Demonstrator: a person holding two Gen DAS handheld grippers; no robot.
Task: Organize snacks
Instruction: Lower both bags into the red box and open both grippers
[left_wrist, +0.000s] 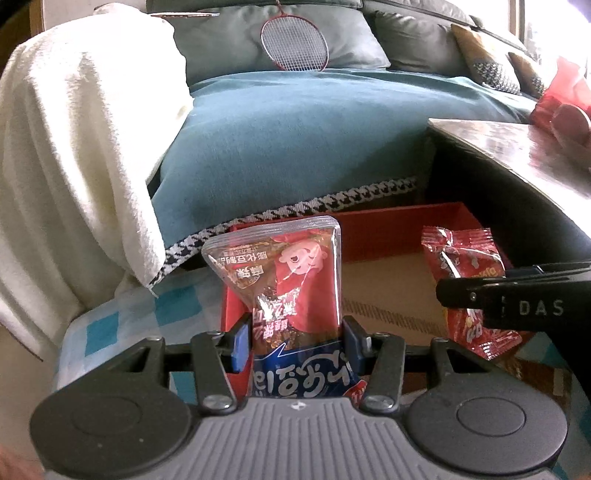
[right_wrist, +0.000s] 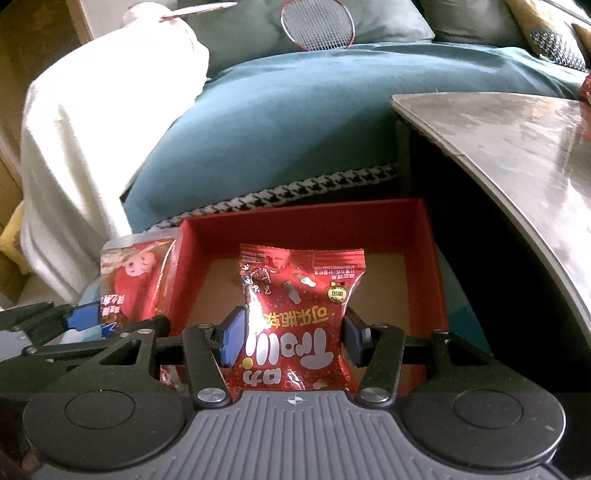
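Left tongs: my left gripper (left_wrist: 295, 341) is clamped on a clear-topped snack packet (left_wrist: 284, 280), held upright over the left wall of the red box (right_wrist: 436, 280).
Right tongs: my right gripper (right_wrist: 295, 336) is closed on a red candy bag (right_wrist: 301, 314), above the box's brown floor.
Surroundings: I see a blue sofa (left_wrist: 295, 147) behind the box, table (right_wrist: 517, 155) at right.

Two packets above one box

The tofu packet (left_wrist: 284, 284) sits left of the candy packet (right_wrist: 299, 317), both over the box (right_wrist: 306, 225); the sofa (right_wrist: 280, 122) lies behind, the surface (right_wrist: 517, 147) right.
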